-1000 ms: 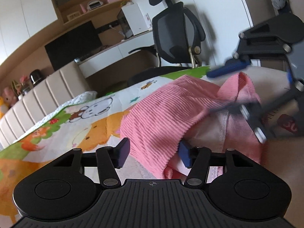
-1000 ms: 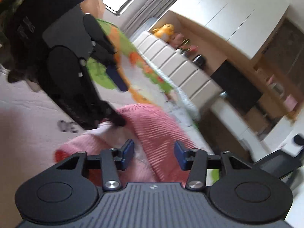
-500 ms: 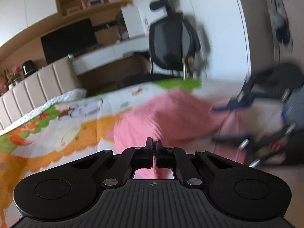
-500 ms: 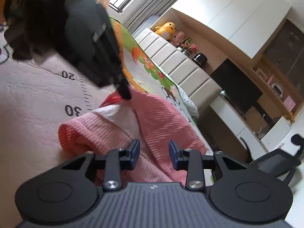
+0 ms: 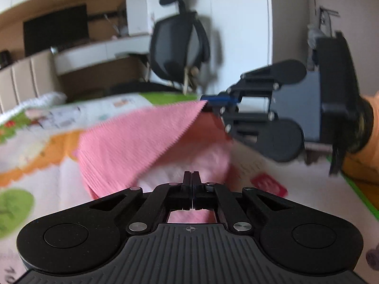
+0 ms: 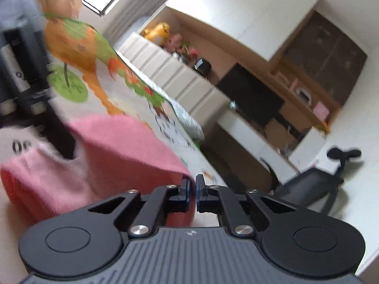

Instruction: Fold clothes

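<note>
On the cartoon-printed play mat (image 5: 35,151), your pink ribbed garment (image 5: 132,139) is half lifted and not yet folded, your right gripper (image 5: 208,103) pinching its raised corner and your left gripper (image 5: 192,189) clamped on its near edge.

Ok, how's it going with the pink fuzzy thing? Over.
Left tool shut on the pink ribbed knit garment. Right tool shut on its corner, lifting it off the cartoon-print play mat. Nothing in the way.

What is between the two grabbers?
In the left wrist view, the pink cloth stretches from the left gripper to the right gripper; each pinches an edge.
</note>
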The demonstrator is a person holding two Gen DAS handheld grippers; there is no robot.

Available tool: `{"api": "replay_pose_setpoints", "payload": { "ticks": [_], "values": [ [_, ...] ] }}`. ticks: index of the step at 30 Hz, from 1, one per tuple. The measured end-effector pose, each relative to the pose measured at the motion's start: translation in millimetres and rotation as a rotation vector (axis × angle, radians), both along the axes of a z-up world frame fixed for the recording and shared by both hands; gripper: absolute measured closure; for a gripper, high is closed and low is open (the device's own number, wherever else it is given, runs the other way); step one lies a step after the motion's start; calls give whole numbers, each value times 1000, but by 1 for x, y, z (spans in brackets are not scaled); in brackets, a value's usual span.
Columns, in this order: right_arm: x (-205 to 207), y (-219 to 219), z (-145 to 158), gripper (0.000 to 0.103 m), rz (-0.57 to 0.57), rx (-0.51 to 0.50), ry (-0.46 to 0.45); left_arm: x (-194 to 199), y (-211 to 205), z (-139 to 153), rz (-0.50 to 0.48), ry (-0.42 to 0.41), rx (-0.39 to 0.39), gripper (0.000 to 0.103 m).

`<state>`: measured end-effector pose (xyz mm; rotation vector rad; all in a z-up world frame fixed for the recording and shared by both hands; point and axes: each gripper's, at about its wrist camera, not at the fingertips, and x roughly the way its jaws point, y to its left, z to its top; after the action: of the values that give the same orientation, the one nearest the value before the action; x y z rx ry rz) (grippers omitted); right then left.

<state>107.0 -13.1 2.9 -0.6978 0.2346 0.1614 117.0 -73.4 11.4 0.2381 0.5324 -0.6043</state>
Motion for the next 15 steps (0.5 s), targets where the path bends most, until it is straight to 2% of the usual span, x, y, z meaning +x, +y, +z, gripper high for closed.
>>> {"api": "replay_pose_setpoints", "payload": {
  "ticks": [3, 6, 8, 9, 11, 13, 15],
  "values": [
    [-2, -20, -17, 99, -47, -10, 85, -6, 4, 0, -12, 27, -16, 100],
    [-10, -37, -29, 99, -86, -18, 118, -14, 11, 9, 4, -7, -8, 89],
    [-17, -45, -26, 98, -91, 6, 120, -16, 11, 11, 51, -46, 37, 55],
    [-20, -49, -23, 98, -81, 26, 120, -15, 11, 8, 70, -46, 54, 50],
    [-30, -52, -14, 97, -14, 72, 120, -15, 10, 2, 91, -31, 85, 48],
    [-41, -43, -10, 90, 63, 57, 116, -15, 8, -6, 94, -3, 114, 40],
    [-48, -29, -11, 73, 131, 15, 121, -16, 3, -13, 78, 3, 153, 33]
  ]
}}
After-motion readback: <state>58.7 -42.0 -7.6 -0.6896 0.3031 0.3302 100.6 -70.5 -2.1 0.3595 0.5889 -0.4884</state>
